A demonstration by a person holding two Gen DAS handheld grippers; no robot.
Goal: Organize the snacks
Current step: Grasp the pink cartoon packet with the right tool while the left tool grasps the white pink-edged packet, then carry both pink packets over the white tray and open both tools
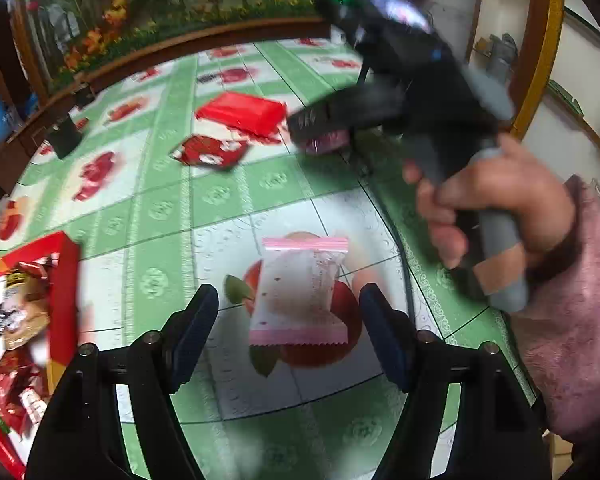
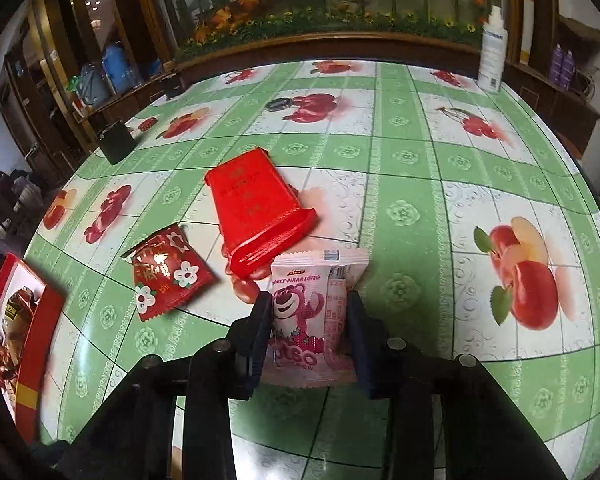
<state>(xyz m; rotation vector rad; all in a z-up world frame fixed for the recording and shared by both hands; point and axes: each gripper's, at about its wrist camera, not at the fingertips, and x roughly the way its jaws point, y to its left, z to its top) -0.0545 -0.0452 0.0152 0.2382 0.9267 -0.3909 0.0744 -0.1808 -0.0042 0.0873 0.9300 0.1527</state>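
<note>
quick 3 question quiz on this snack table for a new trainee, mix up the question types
1. True or false: the right gripper is shut on the pink bear snack pack.
2. Multiple choice: where is the pale pink-edged snack pack relative to the left gripper? A) clamped between the fingers B) lying on the tablecloth between open fingers C) inside the red box
3. Short answer: name the two red items lying loose on the table beyond the right gripper.

Key
1. True.
2. B.
3. The red flower-print packet and the plain red wrapped pack.
</note>
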